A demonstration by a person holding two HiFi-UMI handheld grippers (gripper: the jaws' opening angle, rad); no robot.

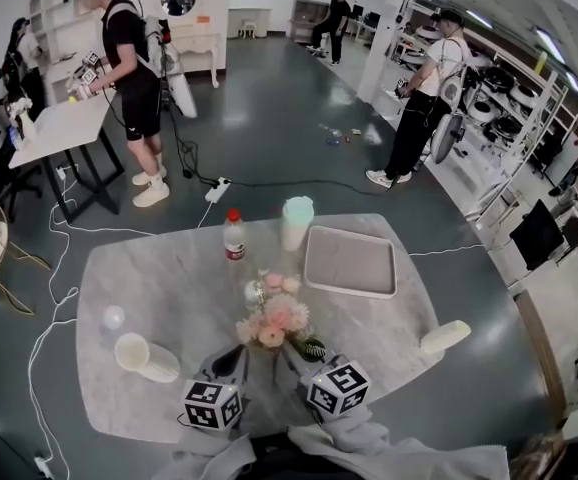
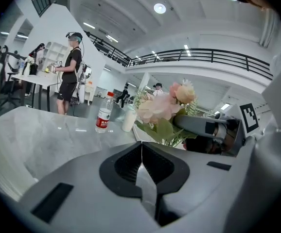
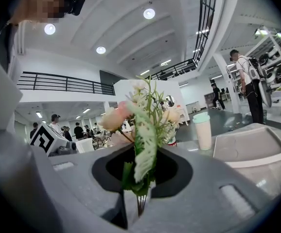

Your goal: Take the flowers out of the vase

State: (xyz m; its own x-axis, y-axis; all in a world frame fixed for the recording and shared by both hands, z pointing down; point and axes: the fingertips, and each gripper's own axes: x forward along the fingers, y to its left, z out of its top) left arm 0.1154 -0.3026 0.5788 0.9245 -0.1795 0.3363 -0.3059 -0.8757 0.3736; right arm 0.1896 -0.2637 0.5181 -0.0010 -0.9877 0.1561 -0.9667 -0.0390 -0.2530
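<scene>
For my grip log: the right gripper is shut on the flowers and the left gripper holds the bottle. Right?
No. The left gripper holds nothing: the left gripper view shows its jaws together and empty, the bottle standing apart on the table. The right gripper is shut on the flowers.
</scene>
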